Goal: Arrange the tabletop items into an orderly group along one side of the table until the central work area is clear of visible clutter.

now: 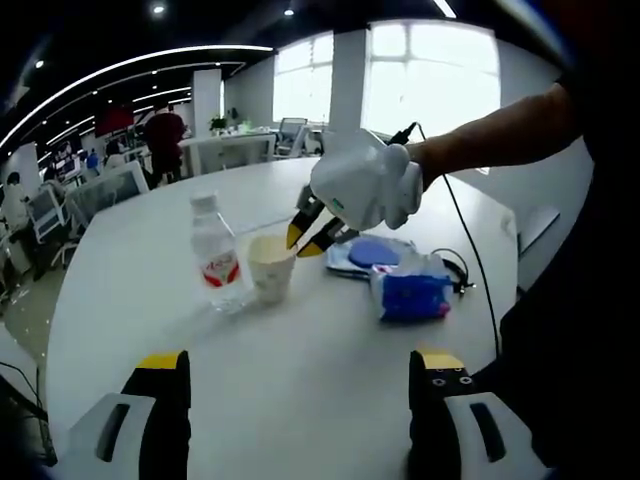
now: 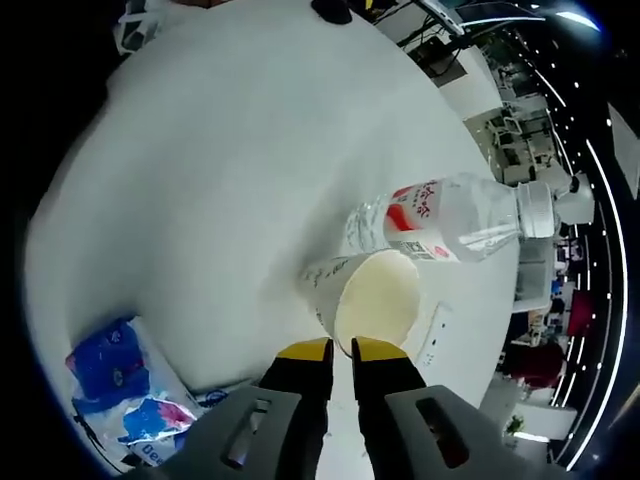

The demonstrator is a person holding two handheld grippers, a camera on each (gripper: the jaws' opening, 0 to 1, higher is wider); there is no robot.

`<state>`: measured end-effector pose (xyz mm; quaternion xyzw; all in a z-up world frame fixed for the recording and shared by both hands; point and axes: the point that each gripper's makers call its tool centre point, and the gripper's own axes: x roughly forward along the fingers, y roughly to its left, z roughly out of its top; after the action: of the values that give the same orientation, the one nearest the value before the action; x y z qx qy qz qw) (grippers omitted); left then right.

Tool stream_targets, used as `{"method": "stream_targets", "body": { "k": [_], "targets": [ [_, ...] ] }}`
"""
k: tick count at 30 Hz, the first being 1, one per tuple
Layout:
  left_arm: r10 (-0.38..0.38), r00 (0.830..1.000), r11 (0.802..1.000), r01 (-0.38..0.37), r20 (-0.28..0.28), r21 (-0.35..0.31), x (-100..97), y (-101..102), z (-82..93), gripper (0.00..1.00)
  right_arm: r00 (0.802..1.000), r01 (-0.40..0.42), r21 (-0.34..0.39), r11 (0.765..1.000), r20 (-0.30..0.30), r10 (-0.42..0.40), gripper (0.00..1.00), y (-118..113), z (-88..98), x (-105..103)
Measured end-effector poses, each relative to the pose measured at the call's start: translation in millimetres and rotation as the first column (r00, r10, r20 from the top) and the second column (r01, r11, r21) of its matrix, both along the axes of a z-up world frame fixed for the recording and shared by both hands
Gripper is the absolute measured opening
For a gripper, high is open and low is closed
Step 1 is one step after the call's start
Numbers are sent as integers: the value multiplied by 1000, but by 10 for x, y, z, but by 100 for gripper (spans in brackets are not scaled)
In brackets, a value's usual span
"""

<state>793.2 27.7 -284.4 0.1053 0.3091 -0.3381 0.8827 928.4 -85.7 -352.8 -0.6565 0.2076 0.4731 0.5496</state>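
A paper cup (image 1: 271,264) stands beside a water bottle (image 1: 218,256) mid-table. The right gripper (image 2: 342,350), jaws nearly together, pinches the cup's rim, seemingly to move it aside. The left gripper (image 1: 300,372) waits spread near the table's edge.

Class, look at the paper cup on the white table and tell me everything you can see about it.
The paper cup is cream-coloured, looks like thin paper, and stands upright with its mouth open; inside it looks empty. It stands on the white table right beside a clear water bottle with a red label, whether touching cannot be told. The right hand-held gripper has its nearly closed yellow tips at the cup's rim; a grip cannot be confirmed.
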Motion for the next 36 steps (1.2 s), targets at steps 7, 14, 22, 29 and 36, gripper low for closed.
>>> {"method": "stream_targets", "body": {
  "k": [7, 14, 22, 29, 36],
  "targets": [
    [6, 1000, 1000, -6, 1, -8, 3, -7, 18, 89, 1000, 8, -5, 1000, 10, -8, 0, -8, -9, 15],
    [13, 1000, 1000, -13, 0, -4, 0, 29, 11, 89, 1000, -13, 25, 1000, 13, 13, 1, 75, 13, 19],
    [12, 1000, 1000, -12, -4, -4, -2, 28, -6, 88, 999, -44, 39, 998, 22, 43, 1, 165, 36, -9],
    [10, 1000, 1000, -10, -6, -1, -9, 38, -20, 88, 999, -41, 54, 998, 24, 40, 2, 203, 89, -23],
    [3, 1000, 1000, -3, -7, -2, -12, 10, -17, 89, 1000, -4, 99, 995, 9, 3, 7, 227, 177, -79]
  ]
}}
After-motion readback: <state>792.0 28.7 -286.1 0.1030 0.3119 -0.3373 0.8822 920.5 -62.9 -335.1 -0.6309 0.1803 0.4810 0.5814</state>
